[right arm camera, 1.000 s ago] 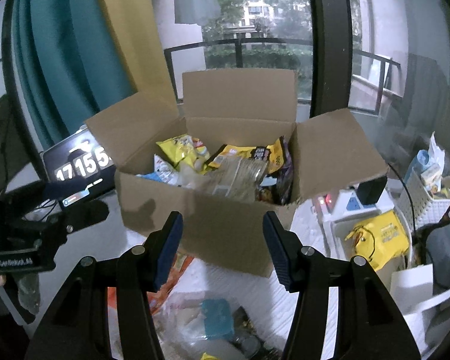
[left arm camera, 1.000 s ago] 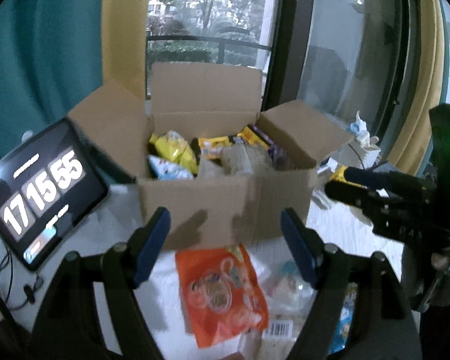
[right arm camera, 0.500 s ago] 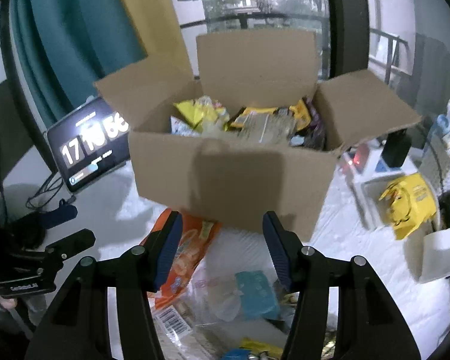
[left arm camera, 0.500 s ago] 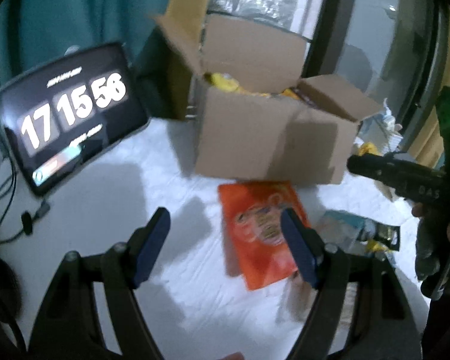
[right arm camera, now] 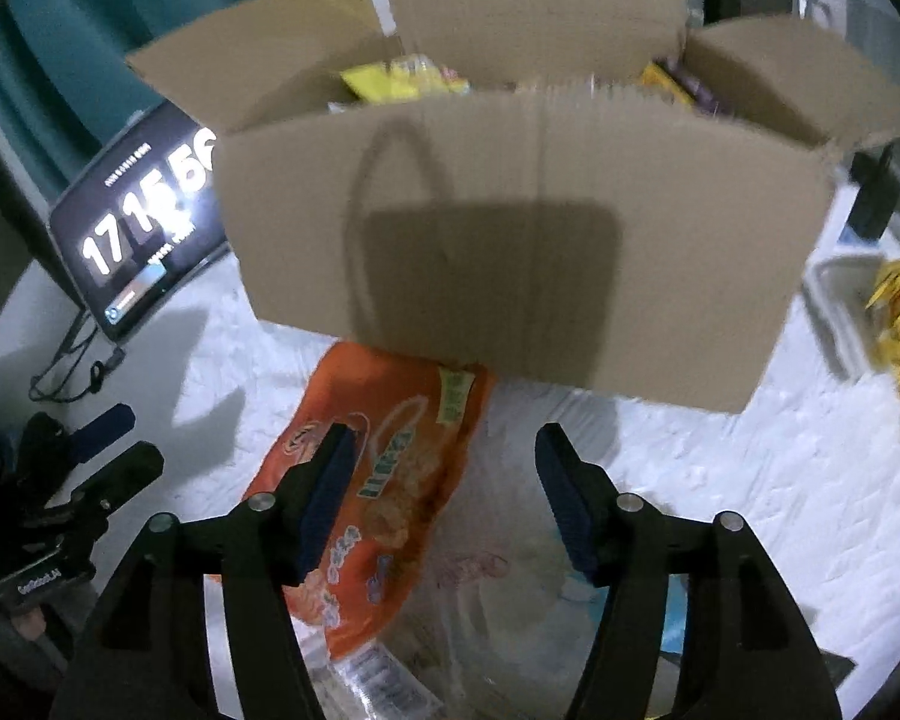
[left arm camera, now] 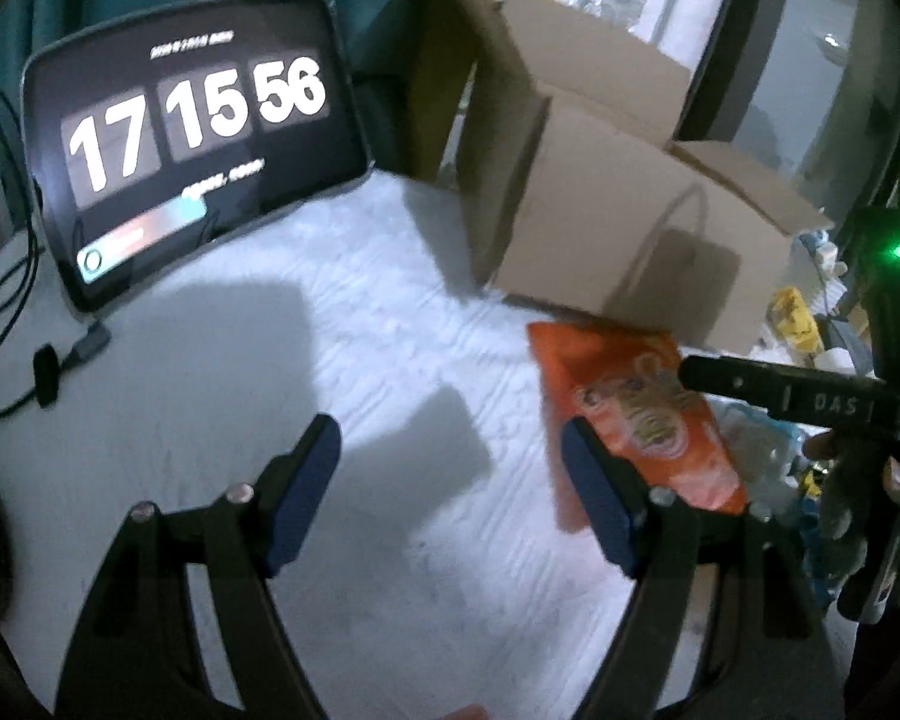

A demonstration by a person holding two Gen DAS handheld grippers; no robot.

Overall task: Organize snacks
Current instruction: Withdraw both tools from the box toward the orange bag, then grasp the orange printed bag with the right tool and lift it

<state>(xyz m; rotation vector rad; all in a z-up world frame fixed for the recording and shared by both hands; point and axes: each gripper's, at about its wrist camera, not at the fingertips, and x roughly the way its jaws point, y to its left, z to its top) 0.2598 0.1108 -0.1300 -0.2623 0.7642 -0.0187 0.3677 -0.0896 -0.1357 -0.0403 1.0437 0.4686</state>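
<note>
Both tools gape empty, the right tool (right arm camera: 441, 450) just widened; blur hides the clear packet (right arm camera: 498, 588) contents.

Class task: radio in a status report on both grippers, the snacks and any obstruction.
Left gripper open, empty, over white cloth. Right gripper open, jaws just widened, above orange snack bag and clear packets. Cardboard box open, part-filled. Nothing blocking.

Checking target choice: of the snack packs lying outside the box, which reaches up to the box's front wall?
The orange snack bag; its top edge meets the cardboard box. The clear-wrapped packs lie nearer the camera.
</note>
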